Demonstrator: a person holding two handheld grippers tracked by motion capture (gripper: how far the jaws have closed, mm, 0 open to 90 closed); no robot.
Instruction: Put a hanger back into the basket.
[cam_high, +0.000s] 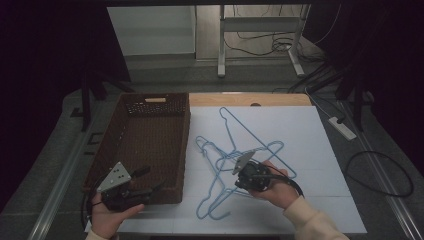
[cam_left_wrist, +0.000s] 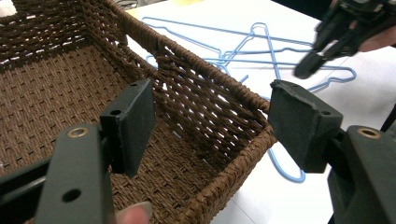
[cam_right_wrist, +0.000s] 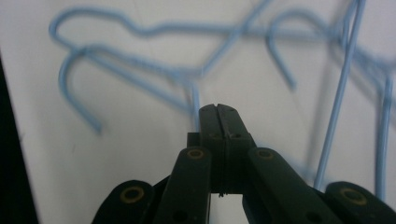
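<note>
- High view: I had the left gripper (cam_high: 131, 190) parked at the near corner of the wicker basket (cam_high: 131, 104), jaws spread wide and holding nothing. My guess is it sat there to steady the basket or just wait its turn. The right gripper (cam_high: 250, 176) was down in the middle of the tangle of blue wire hangers (cam_high: 227, 117), which lay on the white sheet covering the bench (cam_high: 320, 150), just right of the basket. The basket looked empty, so I'd say none of the hangers had gone in yet.
- Left gripper view: the pads (cam_left_wrist: 133, 119) stood well apart, one inside the basket and one out past its rim (cam_left_wrist: 219, 95), so they straddled that wall without touching it as far as I could tell. Handy spot if I wanted to pinch the wall and stop it sliding. The hangers lay beyond the wall, with the right gripper hovering over them.
- Right gripper view: the jaws were pressed together, and a thin blue wire (cam_right_wrist: 195, 105) ran straight into the tip. It looked pinched there, but the wire was blurry, so I can't swear the grip was solid. Going for one strand made sense, since the hangers were hooked through each other and I'd expect them to drag along.
</note>
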